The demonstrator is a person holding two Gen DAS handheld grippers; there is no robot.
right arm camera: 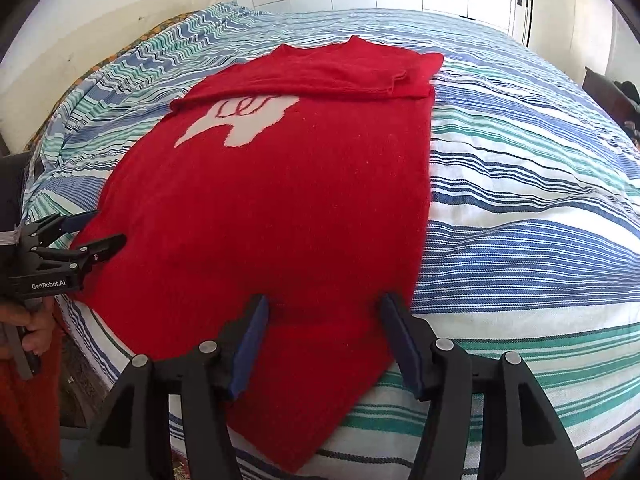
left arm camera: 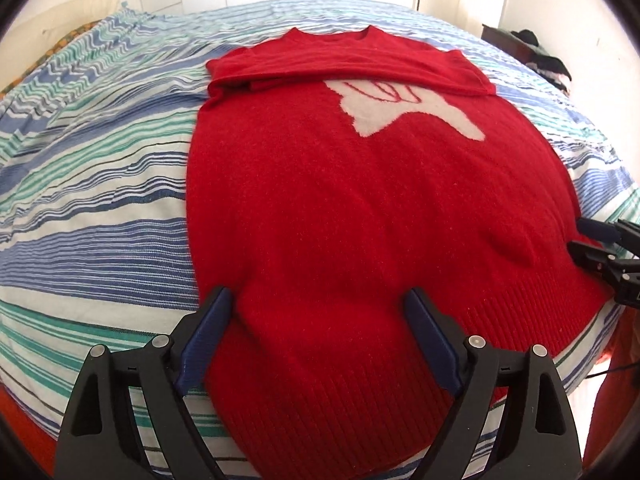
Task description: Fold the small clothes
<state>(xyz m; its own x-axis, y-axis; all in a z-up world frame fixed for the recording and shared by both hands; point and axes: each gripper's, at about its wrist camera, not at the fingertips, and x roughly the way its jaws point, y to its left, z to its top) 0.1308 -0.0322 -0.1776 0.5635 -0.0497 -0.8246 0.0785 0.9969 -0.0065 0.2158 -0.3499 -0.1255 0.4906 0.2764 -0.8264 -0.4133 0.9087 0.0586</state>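
A red knit sweater (left arm camera: 340,208) with a white figure on its chest lies flat on the striped bed, both sleeves folded across the chest. It also shows in the right wrist view (right arm camera: 288,208). My left gripper (left arm camera: 320,300) is open, its jaws spread over the ribbed hem at the near left corner. My right gripper (right arm camera: 324,306) is open over the hem's near right corner. Each gripper shows in the other's view: the right one (left arm camera: 580,236) at the sweater's right edge, the left one (right arm camera: 100,228) at its left edge.
The bed has a blue, green and white striped cover (right arm camera: 520,200). A pillow (left arm camera: 72,16) lies at the far left. A dark dresser with clothes (left arm camera: 532,52) stands at the far right. White closet doors line the back wall.
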